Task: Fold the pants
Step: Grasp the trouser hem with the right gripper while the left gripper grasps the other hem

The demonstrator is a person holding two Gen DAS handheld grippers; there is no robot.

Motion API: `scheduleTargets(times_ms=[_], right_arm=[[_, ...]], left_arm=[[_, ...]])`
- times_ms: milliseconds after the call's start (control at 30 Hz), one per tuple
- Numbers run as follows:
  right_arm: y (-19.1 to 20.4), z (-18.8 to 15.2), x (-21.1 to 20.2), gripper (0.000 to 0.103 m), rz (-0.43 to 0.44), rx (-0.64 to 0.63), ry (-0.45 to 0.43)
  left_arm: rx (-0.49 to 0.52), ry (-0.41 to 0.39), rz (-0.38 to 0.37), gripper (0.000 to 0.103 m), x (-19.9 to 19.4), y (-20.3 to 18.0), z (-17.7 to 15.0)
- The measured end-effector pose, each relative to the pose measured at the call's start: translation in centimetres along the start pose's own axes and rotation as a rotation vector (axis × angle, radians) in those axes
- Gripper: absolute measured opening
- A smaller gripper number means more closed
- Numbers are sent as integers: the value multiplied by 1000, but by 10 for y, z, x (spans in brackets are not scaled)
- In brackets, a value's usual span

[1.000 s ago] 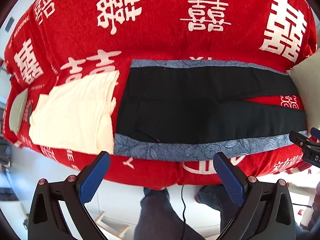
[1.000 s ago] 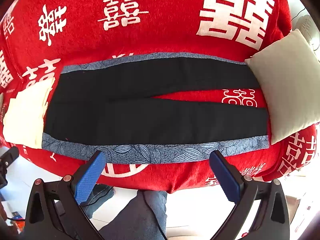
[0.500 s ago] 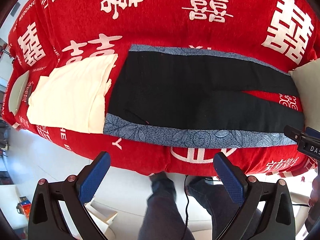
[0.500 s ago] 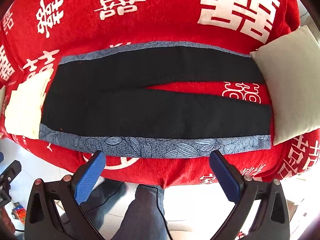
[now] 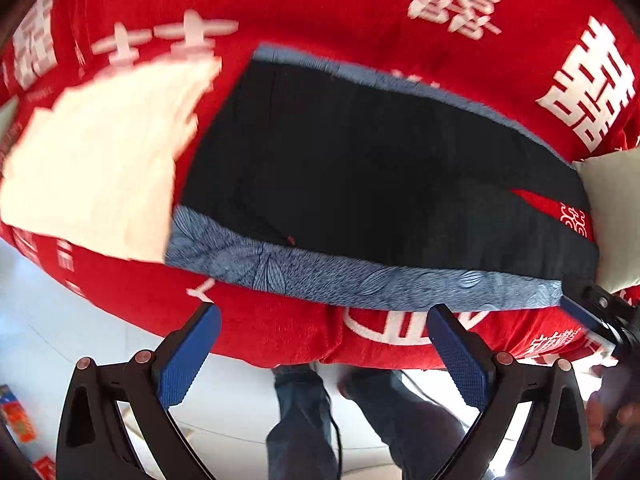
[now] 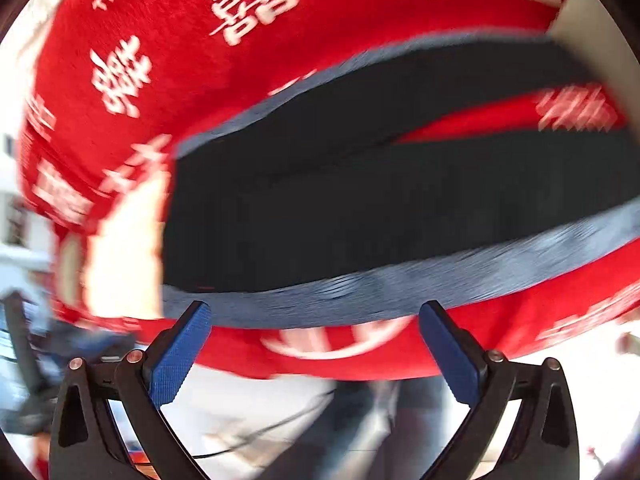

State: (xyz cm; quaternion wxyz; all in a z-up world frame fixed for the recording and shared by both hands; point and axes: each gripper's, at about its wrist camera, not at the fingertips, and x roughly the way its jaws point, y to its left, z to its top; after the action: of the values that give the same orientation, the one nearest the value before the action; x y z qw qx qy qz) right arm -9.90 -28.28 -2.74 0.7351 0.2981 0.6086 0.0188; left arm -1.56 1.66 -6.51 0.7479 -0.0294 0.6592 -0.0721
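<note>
Two handheld grippers are hovering at the near edge of a bed draped in a red blanket with white Chinese characters (image 5: 360,12), both with jaws spread wide apart and gripping nothing. The left gripper (image 5: 324,344) and the right gripper (image 6: 314,340) are each showing blue textured pads (image 5: 188,360) on black arms. The black pants with blue-grey leaf-patterned side stripes (image 5: 380,176) are lying flat across the blanket, waistband to the left, legs running right and parting slightly to show red between them. A folded cream cloth (image 5: 100,160) is sitting just beside the waistband on the left, and a pale cushion (image 5: 612,204) is lying at the leg ends on the right. The right wrist view is blurring heavily.
</note>
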Motion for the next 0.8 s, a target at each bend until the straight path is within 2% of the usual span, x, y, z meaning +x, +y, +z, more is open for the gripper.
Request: scheduleTargets(times_ms=[67, 167, 233, 333, 467, 633, 733, 800], right_arm=[[-1, -16, 30, 92, 131, 55, 33], [-2, -40, 77, 69, 227, 104, 104], [-5, -52, 105, 62, 290, 138, 136], [-9, -59, 141, 62, 370, 183, 144], [-16, -63, 169, 62, 440, 210, 121], [-16, -58, 178, 62, 536, 235, 102], [-10, -43, 162, 62, 633, 259, 32], [-5, -35, 151, 62, 683, 257, 5]], left_arm=[[-31, 8, -44, 103, 20, 15, -3], [-87, 23, -144, 103, 50, 36, -9], [-122, 28, -211, 103, 64, 46, -11], [-151, 31, -295, 103, 87, 57, -10], [-167, 46, -354, 103, 109, 68, -12], [-184, 80, -408, 103, 123, 75, -20], [-216, 78, -444, 103, 126, 81, -20], [-271, 62, -486, 103, 126, 86, -15]])
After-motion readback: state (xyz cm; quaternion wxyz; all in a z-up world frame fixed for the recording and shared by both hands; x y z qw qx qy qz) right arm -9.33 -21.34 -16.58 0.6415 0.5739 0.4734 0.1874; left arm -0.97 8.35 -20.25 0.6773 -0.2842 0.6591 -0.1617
